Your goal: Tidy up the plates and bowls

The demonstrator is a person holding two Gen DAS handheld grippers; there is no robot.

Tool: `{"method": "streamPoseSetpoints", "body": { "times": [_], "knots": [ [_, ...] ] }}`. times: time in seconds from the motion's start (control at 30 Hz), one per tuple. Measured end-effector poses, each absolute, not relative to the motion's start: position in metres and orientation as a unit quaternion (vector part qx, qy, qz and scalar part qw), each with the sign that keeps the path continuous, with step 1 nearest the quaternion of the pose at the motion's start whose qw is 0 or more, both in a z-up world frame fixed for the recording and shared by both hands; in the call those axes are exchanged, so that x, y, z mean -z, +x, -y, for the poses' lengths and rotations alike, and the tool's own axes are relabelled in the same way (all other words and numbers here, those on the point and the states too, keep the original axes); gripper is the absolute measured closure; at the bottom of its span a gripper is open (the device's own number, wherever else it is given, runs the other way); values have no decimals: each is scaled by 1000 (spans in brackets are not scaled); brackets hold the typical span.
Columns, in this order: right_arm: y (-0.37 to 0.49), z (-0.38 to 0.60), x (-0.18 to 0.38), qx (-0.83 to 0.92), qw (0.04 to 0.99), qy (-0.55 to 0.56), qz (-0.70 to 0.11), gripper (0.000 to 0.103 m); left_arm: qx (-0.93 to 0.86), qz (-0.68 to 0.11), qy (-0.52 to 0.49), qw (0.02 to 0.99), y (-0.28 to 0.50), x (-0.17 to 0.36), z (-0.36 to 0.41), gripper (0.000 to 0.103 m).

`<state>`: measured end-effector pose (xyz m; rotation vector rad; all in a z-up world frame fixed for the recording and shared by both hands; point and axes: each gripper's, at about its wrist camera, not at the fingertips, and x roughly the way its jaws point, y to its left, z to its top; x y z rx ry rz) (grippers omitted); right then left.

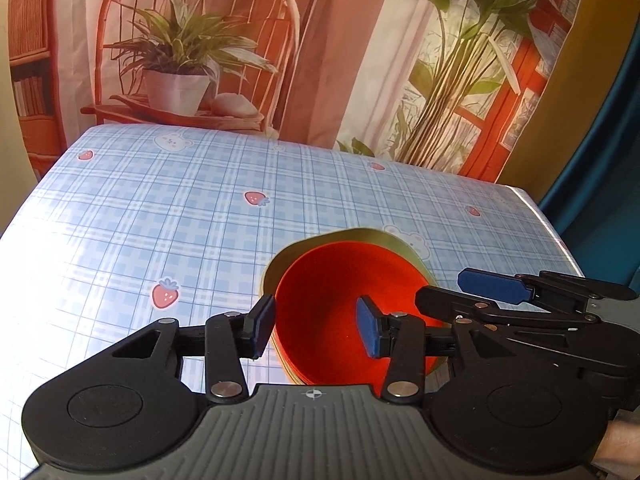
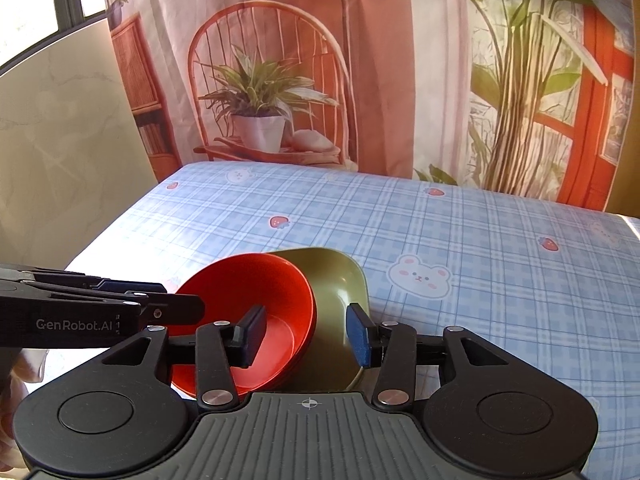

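Observation:
A red bowl sits inside an olive-green dish on the checked tablecloth; both show in the right wrist view, the red bowl tilted against the green dish. My left gripper is open, its jaws straddling the red bowl's near-left rim. My right gripper is open over the bowls, its jaws astride the red bowl's right rim and the green dish. The right gripper reaches in from the right in the left view; the left gripper enters from the left in the right view.
The table has a blue checked cloth with strawberries and bears. Its far edge meets a printed backdrop of a chair and plants. The table's right edge is close to the bowls.

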<state>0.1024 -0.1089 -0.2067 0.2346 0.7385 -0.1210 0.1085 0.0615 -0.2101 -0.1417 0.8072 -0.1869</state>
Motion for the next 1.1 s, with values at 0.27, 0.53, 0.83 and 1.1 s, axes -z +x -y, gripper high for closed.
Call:
{"method": "streamPoseSetpoints", "body": {
  "times": [0.27,0.53,0.83,1.1],
  "knots": [
    [85,119,181,80,932,118,-332,30,85,-352,-31,932,92,175,-50,26],
    [57,136,141,111,939,130,-299,1,71,-308,3,949,68,131,-38,0],
    [21,147,96,129,948,132,-261,0,43,-277,14,960,46,88,-26,0],
    [-6,149,68,140,948,134,-251,0,23,-269,45,962,25,70,-19,0]
  ]
}}
